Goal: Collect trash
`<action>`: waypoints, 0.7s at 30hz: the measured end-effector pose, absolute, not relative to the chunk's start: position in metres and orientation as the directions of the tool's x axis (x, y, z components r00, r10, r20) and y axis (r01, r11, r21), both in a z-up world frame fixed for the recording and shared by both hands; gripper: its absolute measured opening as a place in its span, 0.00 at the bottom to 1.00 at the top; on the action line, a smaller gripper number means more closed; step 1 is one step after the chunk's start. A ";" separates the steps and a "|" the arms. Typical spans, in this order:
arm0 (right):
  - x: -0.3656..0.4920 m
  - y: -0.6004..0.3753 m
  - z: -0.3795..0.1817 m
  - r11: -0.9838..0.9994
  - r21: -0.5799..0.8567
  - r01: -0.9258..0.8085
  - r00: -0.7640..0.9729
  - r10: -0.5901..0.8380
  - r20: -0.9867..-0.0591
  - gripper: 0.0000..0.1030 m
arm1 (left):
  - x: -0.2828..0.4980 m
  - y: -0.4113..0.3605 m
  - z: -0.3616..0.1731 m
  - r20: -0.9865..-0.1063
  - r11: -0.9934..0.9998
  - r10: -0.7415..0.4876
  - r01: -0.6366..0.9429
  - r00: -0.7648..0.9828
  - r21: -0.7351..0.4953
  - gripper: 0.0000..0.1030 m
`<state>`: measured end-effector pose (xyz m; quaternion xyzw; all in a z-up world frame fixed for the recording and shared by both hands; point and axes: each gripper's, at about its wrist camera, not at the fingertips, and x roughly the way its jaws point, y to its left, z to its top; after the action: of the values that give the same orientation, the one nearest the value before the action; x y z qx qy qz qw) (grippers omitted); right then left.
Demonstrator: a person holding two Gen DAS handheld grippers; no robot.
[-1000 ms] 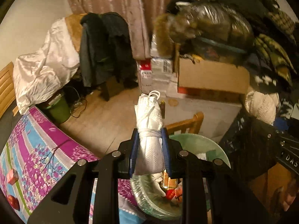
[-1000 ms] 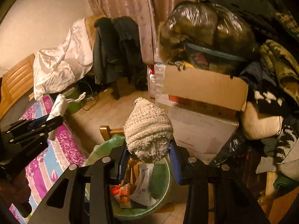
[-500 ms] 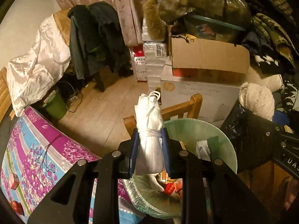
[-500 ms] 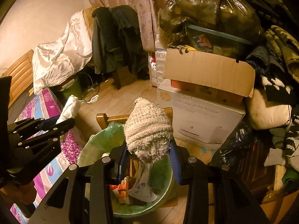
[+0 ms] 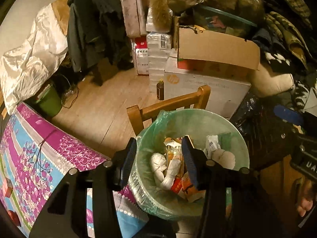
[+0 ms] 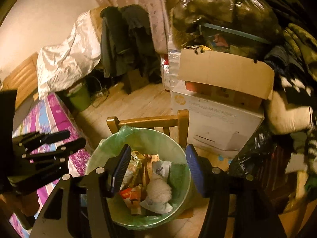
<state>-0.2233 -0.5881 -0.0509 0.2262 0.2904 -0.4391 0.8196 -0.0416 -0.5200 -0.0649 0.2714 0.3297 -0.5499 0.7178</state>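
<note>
Both tongs opening, empty, above the bin (image 5: 240, 146): left tongs (image 5: 159, 158), right tongs (image 6: 157, 165); white bundle (image 5: 165, 171) and knit wad (image 6: 158, 190) lie inside.

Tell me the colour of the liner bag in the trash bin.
Translucent light green liner bag, clearest in the right wrist view.

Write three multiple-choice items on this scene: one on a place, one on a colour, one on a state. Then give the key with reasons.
1. Where does the white cloth bundle lie?
A. on the tablecloth
B. in the trash bin
C. on the floor

2. What colour is the bag lining the trash bin?
A. green
B. black
C. red

3. What is between the fingers of the right tool?
A. a knitted ball
B. a bottle
C. nothing

Key: B, it lies among the wrappers inside the bin; A, the translucent liner over the rim is green; C, its jaws are opening with nothing between them, and the knitted ball lies in the bin below.
</note>
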 end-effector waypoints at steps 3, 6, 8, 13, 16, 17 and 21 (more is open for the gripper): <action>-0.233 -0.565 -0.055 0.438 0.116 0.892 0.404 -0.654 -0.639 0.61 | -0.047 -0.506 -0.064 -0.757 0.223 -0.626 0.973 0.187 0.056 0.44; -0.243 -0.541 -0.058 0.369 0.117 0.922 0.360 -0.706 -0.610 0.62 | -0.051 -0.487 -0.063 -0.748 0.198 -0.641 0.979 0.169 0.052 0.44; -0.250 -0.526 -0.060 0.330 0.114 0.937 0.331 -0.733 -0.594 0.63 | -0.052 -0.476 -0.062 -0.742 0.187 -0.652 0.981 0.159 0.046 0.44; -0.261 -0.482 -0.065 0.283 0.016 0.959 0.249 -0.812 -0.528 0.67 | -0.055 -0.451 -0.060 -0.725 0.179 -0.675 0.984 0.139 0.022 0.44; -0.261 -0.460 -0.070 0.277 -0.052 0.960 0.215 -0.840 -0.498 0.68 | -0.058 -0.435 -0.058 -0.706 0.182 -0.693 0.983 0.145 0.022 0.44; -0.262 -0.450 -0.071 0.277 -0.065 0.959 0.213 -0.848 -0.485 0.68 | -0.059 -0.431 -0.057 -0.698 0.185 -0.700 0.982 0.151 0.027 0.46; -0.262 -0.427 -0.078 0.285 -0.093 0.954 0.209 -0.856 -0.473 0.71 | -0.066 -0.415 -0.057 -0.674 0.191 -0.716 0.979 0.183 0.063 0.48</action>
<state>-0.2621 -0.4265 -0.0777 0.1101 0.2235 -0.5877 0.7697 -0.0658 -0.4150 -0.0566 0.2526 0.2608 -0.5835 0.7265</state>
